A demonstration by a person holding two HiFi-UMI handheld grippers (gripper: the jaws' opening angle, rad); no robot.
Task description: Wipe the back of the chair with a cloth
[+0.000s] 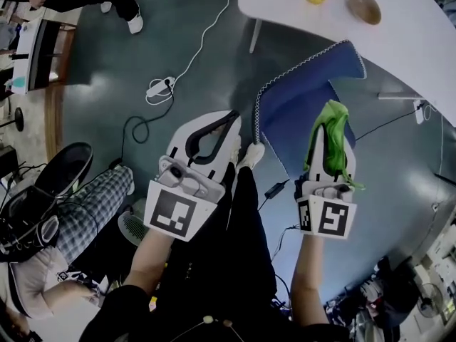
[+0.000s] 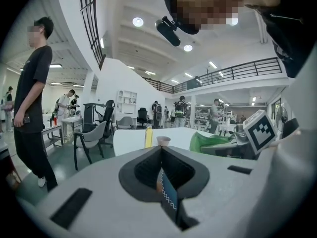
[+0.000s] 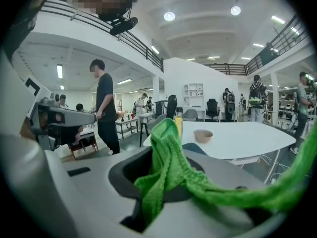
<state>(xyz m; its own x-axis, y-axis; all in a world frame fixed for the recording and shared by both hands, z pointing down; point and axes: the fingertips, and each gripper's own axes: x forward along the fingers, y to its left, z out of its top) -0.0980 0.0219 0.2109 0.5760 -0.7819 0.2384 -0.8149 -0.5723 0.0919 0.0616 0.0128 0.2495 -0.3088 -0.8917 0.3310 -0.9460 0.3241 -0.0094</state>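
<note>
Clamping with the right claw (image 1: 328, 127) on a bunched green cloth (image 1: 335, 148), loose end trailing back over the claw's body. Holding that cloth over the blue chair back (image 1: 306, 84) near the white table (image 1: 427, 41); cannot tell whether touching the fabric. Keeping the left claw (image 1: 231, 123) just beside the chair's stitched edge, tips pressed together on nothing.

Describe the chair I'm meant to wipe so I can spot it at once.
Find the white table at the head view's upper right. Just below its near edge, ahead of the right gripper with the green cloth, stands the chair. It is the only bright blue thing, edged with white zigzag stitching.
</note>
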